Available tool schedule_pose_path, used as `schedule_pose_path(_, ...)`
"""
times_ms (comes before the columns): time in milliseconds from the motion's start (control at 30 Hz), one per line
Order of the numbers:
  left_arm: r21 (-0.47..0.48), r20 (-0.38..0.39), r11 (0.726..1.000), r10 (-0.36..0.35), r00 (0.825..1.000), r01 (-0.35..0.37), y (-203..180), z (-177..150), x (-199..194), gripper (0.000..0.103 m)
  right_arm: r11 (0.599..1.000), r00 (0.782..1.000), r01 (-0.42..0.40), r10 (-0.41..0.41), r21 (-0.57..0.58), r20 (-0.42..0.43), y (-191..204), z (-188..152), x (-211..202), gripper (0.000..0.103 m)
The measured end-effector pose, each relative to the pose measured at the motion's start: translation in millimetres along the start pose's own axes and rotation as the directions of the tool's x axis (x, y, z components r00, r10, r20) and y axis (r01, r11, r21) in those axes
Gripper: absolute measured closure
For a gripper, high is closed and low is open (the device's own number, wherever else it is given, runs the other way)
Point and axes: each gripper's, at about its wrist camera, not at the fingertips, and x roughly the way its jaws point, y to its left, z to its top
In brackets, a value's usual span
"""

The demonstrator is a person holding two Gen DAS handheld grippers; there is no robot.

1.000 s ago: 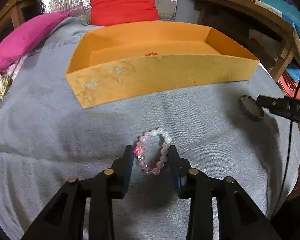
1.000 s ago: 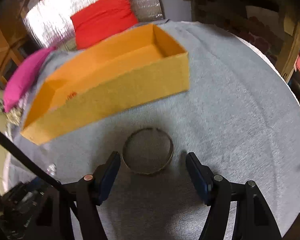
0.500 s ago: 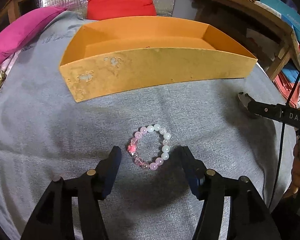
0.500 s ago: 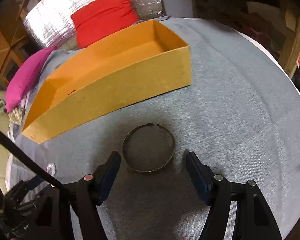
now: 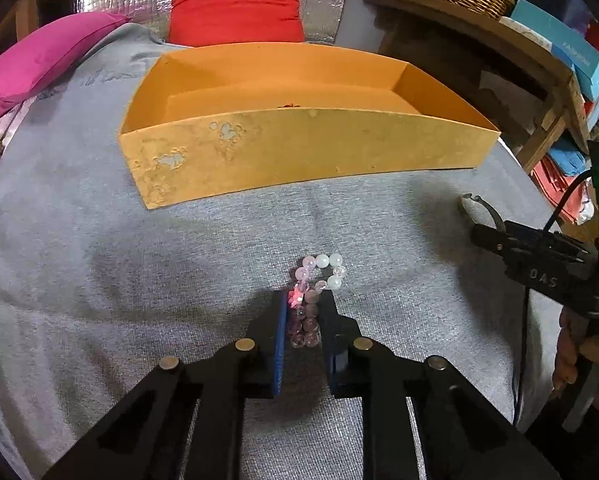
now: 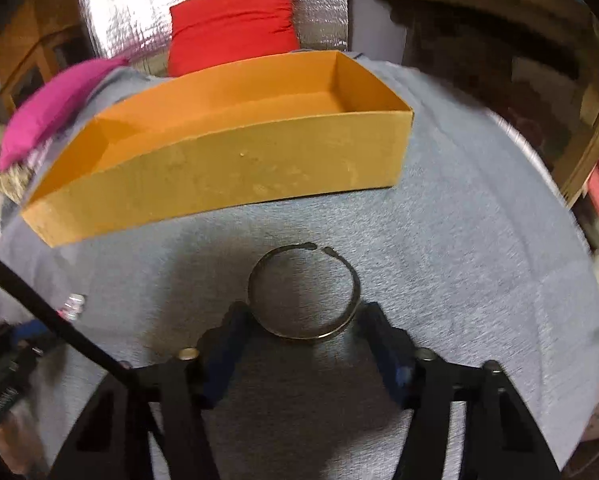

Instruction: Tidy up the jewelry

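Item one — beaded bracelet (image 5: pixel 313 300): your left gripper (image 5: pixel 304 312) is clamped on it, the near beads squeezed between the pads, the white beads spilling out toward 12 o'clock.

Item two — open metal bangle (image 6: pixel 304 292): flat on the grey cloth (image 6: pixel 479 280), its gap at 12 o'clock; your right gripper (image 6: pixel 304 322) stands spread, one fingertip just beside each side of the bangle's near arc.

Item three — orange box (image 5: pixel 307 148): at 12 o'clock of both grippers, near wall facing you, a bare strip of cloth between it and each piece; more open cloth lies at 3 o'clock of the bangle.
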Motion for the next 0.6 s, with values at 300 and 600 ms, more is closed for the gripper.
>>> schedule_pose_path(300, -0.015, 0.012, 1.0, -0.009, 1.0, 0.009, 1, 0, -6, 0.095, 1.0, 1.0, 0.004, -0.004, -0.004, 0.009, -1, -3, -7, 0.046)
schedule_pose_path(600, -0.03, 0.048, 0.999, -0.029, 0.998, 0.03, 7, 5, -18, 0.095, 0.997, 0.998, -0.069, 0.068, 0.041, 0.012, -2, 7, -12, 0.046)
